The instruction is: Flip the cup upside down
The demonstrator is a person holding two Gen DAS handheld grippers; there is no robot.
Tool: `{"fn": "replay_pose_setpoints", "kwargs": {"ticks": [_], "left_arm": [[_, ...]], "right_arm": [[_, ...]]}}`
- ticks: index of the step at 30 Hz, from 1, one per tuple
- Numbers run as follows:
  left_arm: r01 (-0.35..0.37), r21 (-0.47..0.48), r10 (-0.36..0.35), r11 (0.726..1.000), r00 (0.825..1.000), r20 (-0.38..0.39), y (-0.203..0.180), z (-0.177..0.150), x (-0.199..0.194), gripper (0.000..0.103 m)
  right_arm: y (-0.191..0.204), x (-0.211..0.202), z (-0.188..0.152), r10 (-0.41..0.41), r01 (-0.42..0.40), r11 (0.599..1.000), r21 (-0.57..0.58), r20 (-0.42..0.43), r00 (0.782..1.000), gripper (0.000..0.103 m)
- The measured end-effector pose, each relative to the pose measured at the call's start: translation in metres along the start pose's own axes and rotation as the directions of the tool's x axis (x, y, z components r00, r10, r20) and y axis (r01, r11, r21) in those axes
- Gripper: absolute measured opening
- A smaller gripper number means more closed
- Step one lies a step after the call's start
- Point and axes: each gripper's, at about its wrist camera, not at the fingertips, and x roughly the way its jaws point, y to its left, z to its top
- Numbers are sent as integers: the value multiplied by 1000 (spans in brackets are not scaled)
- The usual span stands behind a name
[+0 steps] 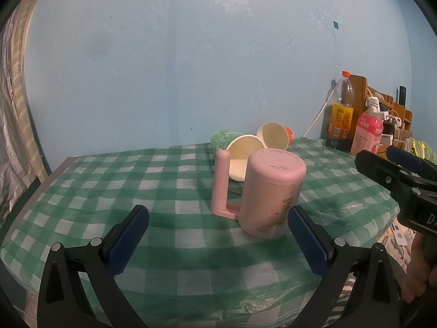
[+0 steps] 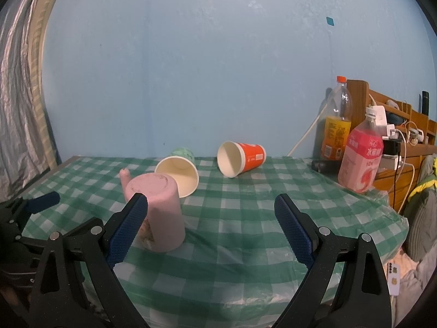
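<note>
A pink plastic mug (image 1: 270, 191) stands upside down on the green checked tablecloth (image 1: 109, 191), its handle pointing left. It also shows in the right wrist view (image 2: 159, 213). My left gripper (image 1: 218, 240) is open just in front of the mug, empty, its right finger close by the mug's base. My right gripper (image 2: 210, 229) is open and empty, to the right of the mug. The right gripper also shows at the right edge of the left wrist view (image 1: 393, 166). A green paper cup (image 2: 180, 169) and an orange paper cup (image 2: 240, 161) lie on their sides behind the mug.
A tall bottle with an orange cap (image 2: 336, 125) and a pink-labelled bottle (image 2: 360, 158) stand at the back right. A wooden rack (image 2: 396, 136) with chargers and cables is behind them. A blue wall closes the back; a curtain (image 2: 19, 109) hangs at left.
</note>
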Motion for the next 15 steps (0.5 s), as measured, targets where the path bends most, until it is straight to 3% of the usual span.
{"fn": "replay_pose_setpoints", "kwargs": {"ticks": [15], "left_arm": [[-6,26,7,1000,1000,-9,-6,-2,8,102]], "right_arm": [[-1,3,-2,-8,8,1000,7,-14,1000,93]]}}
